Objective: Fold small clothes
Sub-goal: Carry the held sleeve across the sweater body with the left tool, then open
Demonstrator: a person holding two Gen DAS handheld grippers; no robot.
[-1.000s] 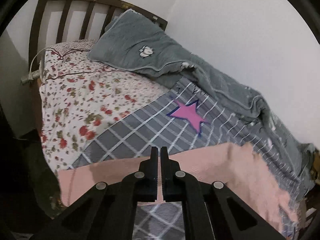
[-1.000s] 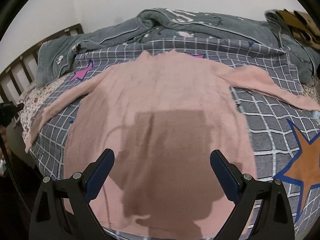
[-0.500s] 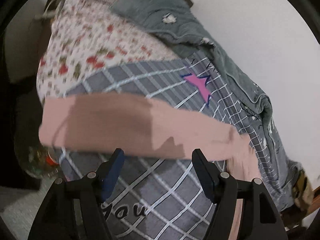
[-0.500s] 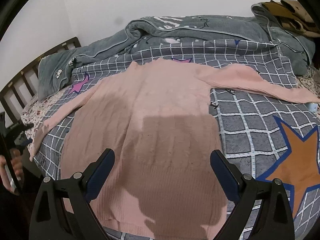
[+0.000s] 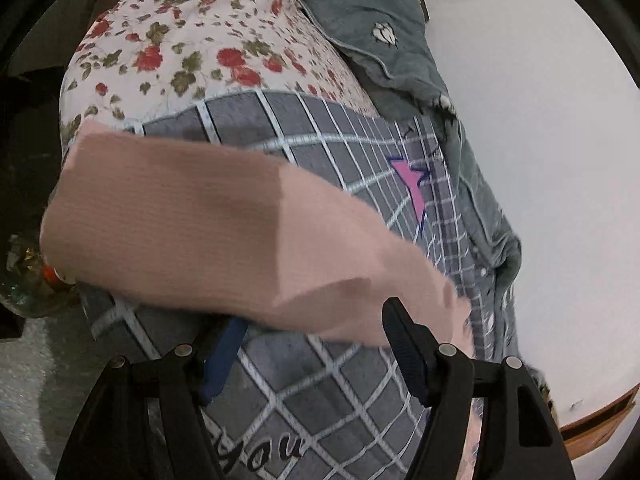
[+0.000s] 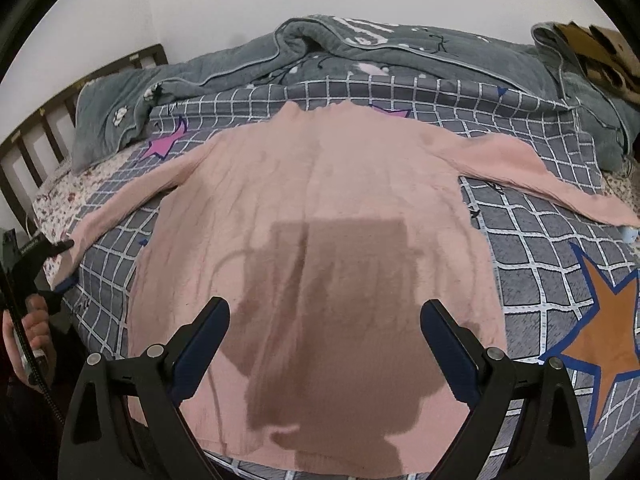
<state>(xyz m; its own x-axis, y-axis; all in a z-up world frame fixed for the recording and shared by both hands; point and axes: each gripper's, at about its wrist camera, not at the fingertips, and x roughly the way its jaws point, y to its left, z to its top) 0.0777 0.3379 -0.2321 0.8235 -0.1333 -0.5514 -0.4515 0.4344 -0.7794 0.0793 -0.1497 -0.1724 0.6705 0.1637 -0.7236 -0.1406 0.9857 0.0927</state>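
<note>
Both your grippers have jaws spread wide: your left gripper (image 5: 316,344) straddles the sleeve of the pink sweater (image 6: 320,216) spread flat on the bed (image 6: 532,248), your right gripper (image 6: 325,322) hovering over its hem.

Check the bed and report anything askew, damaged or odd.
Nothing looks damaged or spilled. The pink sweater lies flat on the checked bedspread, sleeves spread; the dark patch on it is only shadow. The grey quilt is bunched along the wall, and the left sleeve reaches the bed's edge.
</note>
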